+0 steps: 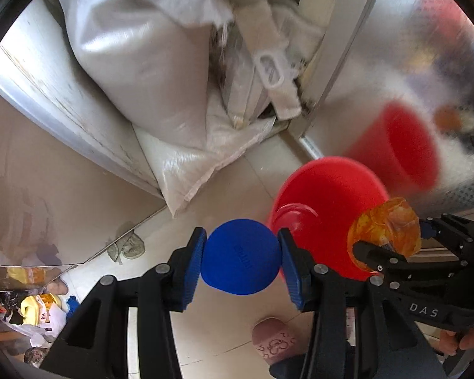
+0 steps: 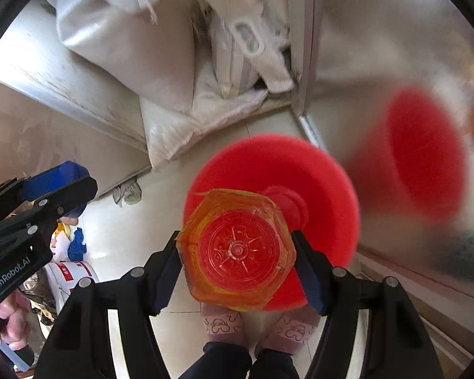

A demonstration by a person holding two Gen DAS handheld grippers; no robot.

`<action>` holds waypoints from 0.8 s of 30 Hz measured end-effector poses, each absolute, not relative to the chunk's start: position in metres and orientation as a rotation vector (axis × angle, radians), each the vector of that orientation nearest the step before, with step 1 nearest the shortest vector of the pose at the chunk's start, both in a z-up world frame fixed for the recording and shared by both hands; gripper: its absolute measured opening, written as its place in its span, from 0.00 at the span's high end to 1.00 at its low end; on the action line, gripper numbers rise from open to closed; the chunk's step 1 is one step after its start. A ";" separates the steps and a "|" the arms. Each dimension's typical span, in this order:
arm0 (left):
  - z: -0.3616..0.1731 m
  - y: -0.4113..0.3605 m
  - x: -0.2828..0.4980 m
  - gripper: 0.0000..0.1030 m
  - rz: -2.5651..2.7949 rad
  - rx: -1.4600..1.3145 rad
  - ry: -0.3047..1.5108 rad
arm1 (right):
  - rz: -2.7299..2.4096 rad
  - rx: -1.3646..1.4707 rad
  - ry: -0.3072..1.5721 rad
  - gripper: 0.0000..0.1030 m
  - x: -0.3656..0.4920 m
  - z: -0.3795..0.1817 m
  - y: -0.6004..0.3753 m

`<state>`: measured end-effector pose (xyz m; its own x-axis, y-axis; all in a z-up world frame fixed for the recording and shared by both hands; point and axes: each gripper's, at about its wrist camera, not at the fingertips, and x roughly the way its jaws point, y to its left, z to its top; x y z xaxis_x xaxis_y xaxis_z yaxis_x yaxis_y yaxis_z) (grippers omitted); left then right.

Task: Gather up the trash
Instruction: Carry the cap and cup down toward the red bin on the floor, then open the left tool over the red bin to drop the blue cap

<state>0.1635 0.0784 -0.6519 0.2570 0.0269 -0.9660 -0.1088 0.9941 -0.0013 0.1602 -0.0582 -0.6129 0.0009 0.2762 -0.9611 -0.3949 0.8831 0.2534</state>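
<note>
Left tool (image 1: 241, 257) and right tool (image 2: 237, 252), both clamped, side by side.

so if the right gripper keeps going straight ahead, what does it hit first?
Probably the red bin: the right gripper, shut on an orange plastic bottle, points into its opening. Depth is unclear.

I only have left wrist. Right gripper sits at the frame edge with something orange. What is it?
Observer: An orange plastic bottle, seen base-on, clamped between the right gripper's fingers.
Operator: Where is it relative to the red bin?
Observer: In right wrist the bottle overlaps the red bin's opening; height above it cannot be told.
Operator: Whose feet are under it?
Observer: Two pink slippers show below the bottle; your view has one. The left gripper is shut on a blue ball.
</note>
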 end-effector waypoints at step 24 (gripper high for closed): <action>-0.703 0.027 0.178 0.57 -0.153 -0.047 1.389 | 0.318 -0.056 1.504 0.00 0.140 -0.642 -0.104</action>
